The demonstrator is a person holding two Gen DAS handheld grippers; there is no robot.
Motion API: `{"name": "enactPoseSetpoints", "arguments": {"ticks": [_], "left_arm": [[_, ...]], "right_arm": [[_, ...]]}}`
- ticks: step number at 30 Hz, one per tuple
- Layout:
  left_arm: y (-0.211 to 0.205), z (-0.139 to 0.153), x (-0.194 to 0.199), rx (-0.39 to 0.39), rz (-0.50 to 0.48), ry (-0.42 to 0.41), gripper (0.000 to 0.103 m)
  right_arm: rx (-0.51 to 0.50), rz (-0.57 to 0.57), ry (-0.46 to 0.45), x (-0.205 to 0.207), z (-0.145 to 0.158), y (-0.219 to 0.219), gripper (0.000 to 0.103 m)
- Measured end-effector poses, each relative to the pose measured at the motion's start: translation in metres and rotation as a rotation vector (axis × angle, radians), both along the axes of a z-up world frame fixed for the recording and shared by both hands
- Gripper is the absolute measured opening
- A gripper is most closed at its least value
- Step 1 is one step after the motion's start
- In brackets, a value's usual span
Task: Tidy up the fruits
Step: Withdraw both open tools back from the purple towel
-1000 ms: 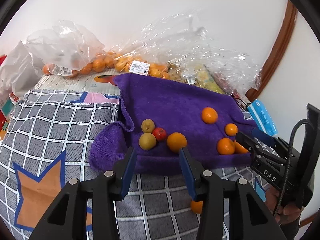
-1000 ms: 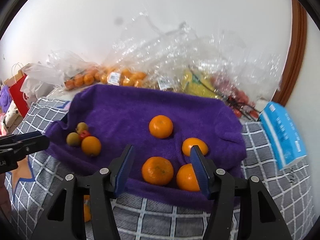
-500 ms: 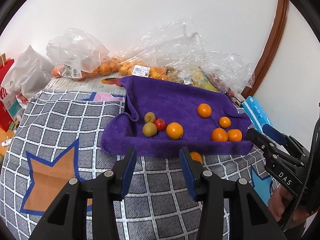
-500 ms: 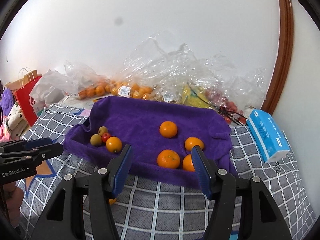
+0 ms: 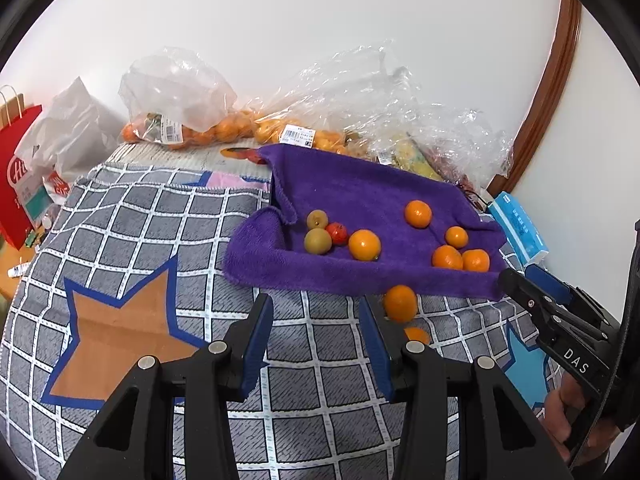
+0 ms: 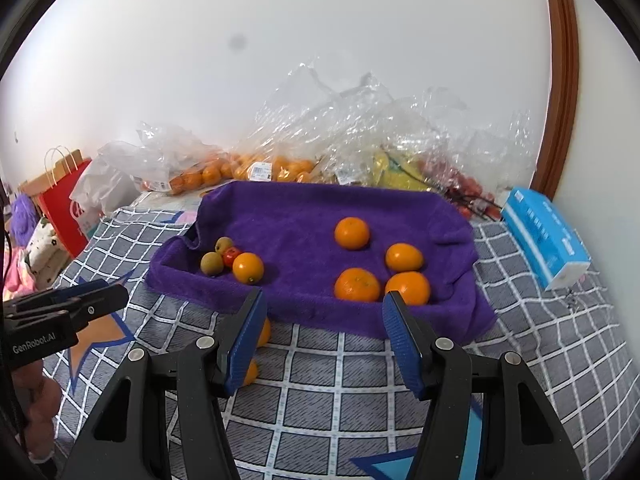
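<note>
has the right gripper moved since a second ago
Yes. The right gripper has pulled back from the purple towel; the towel looks smaller and farther off.

Setting: a home room. Indicators: checked blanket (image 5: 160,232), grocery bags (image 6: 280,160) along the wall, red shopping bag (image 6: 64,204), tissue box (image 6: 544,236).

White wall (image 6: 320,80), brown wooden trim (image 6: 560,80).

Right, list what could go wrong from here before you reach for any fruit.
1. Two orange mandarins lie off the purple towel on the checked cloth, partly hidden behind the jaws; they could roll or be missed.
2. The small red fruit touches two green-brown fruits; grasping one may scatter the rest.
</note>
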State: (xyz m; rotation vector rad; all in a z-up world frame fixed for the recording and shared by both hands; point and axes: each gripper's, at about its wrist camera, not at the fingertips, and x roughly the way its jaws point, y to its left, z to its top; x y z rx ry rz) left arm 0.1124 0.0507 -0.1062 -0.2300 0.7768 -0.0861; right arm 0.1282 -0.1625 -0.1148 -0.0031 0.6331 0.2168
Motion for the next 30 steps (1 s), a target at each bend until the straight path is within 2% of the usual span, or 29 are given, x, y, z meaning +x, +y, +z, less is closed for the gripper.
{"name": "enactPoseSetpoints", "arguments": {"ticks": [7,18,30], "left_arm": [[0.003,-0.007,0.0,-0.028,-0.011,0.017,0.042],[0.007,-0.02,0.008,-0.039,-0.027,0.045,0.042],[0.02,-0.03,0.016,-0.043,-0.007,0.071,0.042]], "right_arm": [[-0.008,0.026,0.064,0.004,-0.015,0.007,0.06],[-0.004,0.055,0.113,0.011,-0.035,0.014,0.055],[-0.006,0.077,0.151,0.019,-0.051,0.023,0.054]]}}
